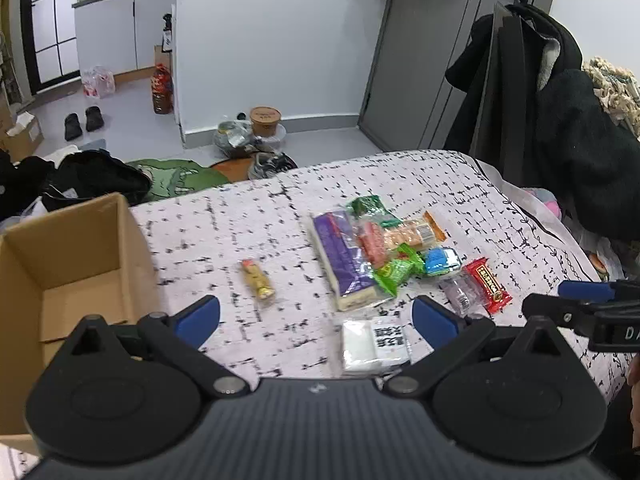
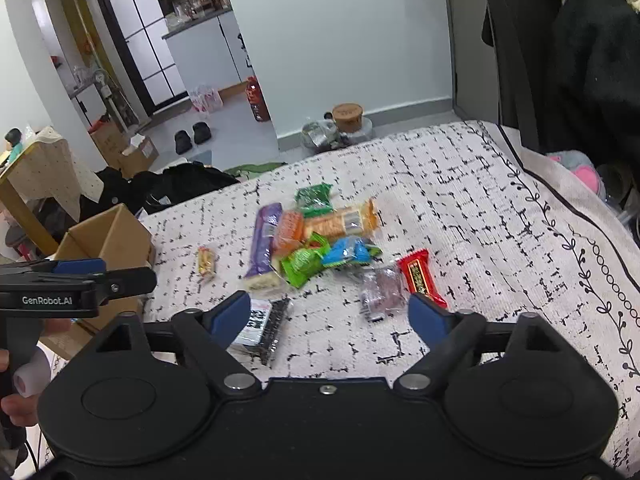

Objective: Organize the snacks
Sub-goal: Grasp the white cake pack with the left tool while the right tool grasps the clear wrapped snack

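Observation:
A pile of snacks lies on the black-flecked white bedspread [image 1: 248, 220]: a long purple pack [image 1: 344, 256] [image 2: 264, 240], an orange cracker pack [image 1: 412, 232], green packs [image 1: 396, 272] and a blue one [image 2: 346, 252]. Apart from the pile lie a small yellow snack [image 1: 258, 280] [image 2: 206, 262], a red bar [image 2: 420, 276] and a clear purple packet [image 2: 380, 292]. My left gripper [image 1: 316, 316] is open above a white packet [image 1: 372, 344], not touching it. My right gripper [image 2: 332, 312] is open, with its right finger beside the purple packet. An empty cardboard box [image 1: 80, 248] [image 2: 112, 236] stands at the left.
Dark coats [image 1: 560, 120] hang at the right, past the bed's edge. Beyond the far edge the floor holds black bags [image 1: 92, 176], shoes, a brown tub [image 1: 265, 120] and a bottle. A pink soft toy [image 2: 580, 168] lies at the bed's right side.

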Tool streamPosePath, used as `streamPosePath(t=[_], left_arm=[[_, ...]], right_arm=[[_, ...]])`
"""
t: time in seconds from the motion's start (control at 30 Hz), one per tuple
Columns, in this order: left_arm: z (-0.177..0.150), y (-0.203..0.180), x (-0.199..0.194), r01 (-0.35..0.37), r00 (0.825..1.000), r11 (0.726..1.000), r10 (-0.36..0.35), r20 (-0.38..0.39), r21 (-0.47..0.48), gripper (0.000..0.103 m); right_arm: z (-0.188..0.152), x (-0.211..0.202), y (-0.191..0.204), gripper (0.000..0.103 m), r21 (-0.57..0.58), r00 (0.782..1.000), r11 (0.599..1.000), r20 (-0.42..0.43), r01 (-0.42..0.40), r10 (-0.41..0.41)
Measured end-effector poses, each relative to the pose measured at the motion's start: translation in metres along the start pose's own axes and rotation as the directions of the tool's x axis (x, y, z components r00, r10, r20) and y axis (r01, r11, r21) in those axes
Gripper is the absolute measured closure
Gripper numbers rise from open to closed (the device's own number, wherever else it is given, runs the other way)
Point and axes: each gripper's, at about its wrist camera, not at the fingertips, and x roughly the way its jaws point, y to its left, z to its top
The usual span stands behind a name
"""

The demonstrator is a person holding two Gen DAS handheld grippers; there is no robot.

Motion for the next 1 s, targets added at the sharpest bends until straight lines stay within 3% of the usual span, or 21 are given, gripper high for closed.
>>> streamPosePath(t=[0.23,0.43,0.63,1.0], left_arm=[[-0.004,-0.012,0.028,0.022,0.999,1.000,-0.022,-0.035,-0.005,0.002],[-0.011,-0.021,0.053,0.035,0.997,0.999,-0.036,-0.075,-0.015,0.003],[-0.015,-0.027,0.075,0.053,0.992,0.997,-0.059,-0.109,-0.061,0.004],[-0.027,-0.044,0.114,0.039,0.982,0.999,-0.037,-0.187,0.003,0.021]], right_arm=[[-0.002,0.015,-0.013,0.029,0.033,0.999,0.999,-0.040,0.036,-0.035],[-0.002,0.030,-0.014,0.030,0.008,0.996,0.998,-0.070,0.062,-0.061],[-0.002,0.047,-0.014,0.045,-0.016,0.993,0.997,-0.089,0.081,-0.082],[0.000,0.077,-0.018,0.047,-0.056,0.986,0.992,-0.118,0.115,-0.121]])
